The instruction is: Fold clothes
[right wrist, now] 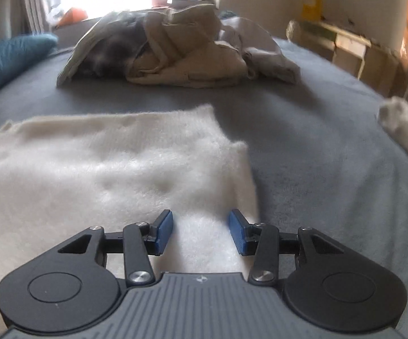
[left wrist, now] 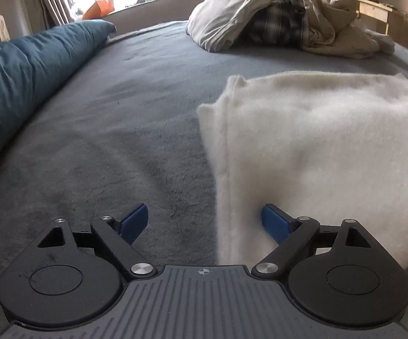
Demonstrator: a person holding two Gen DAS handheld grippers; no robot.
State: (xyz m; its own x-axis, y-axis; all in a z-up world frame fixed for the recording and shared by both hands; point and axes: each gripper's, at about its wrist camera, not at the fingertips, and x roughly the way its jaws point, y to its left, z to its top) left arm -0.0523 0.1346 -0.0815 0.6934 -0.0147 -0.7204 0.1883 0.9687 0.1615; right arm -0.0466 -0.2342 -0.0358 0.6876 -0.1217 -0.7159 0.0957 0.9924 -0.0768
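A white fluffy garment (left wrist: 316, 155) lies folded flat on the grey bed cover (left wrist: 113, 118). My left gripper (left wrist: 205, 214) hovers wide open over the garment's left edge: its right pad is above the white cloth and its left pad above bare cover. In the right wrist view the same garment (right wrist: 105, 163) fills the lower left. My right gripper (right wrist: 201, 220) is partly open over the cloth near the garment's right edge, and its pads press on nothing. Neither gripper holds anything.
A heap of unfolded beige, grey and checked clothes (left wrist: 288, 19) (right wrist: 175, 45) sits at the far side of the bed. A long teal cushion (left wrist: 28, 79) (right wrist: 12, 53) runs along the left. A pale cloth (right wrist: 404, 130) lies at the right edge, with shelves (right wrist: 345, 48) beyond.
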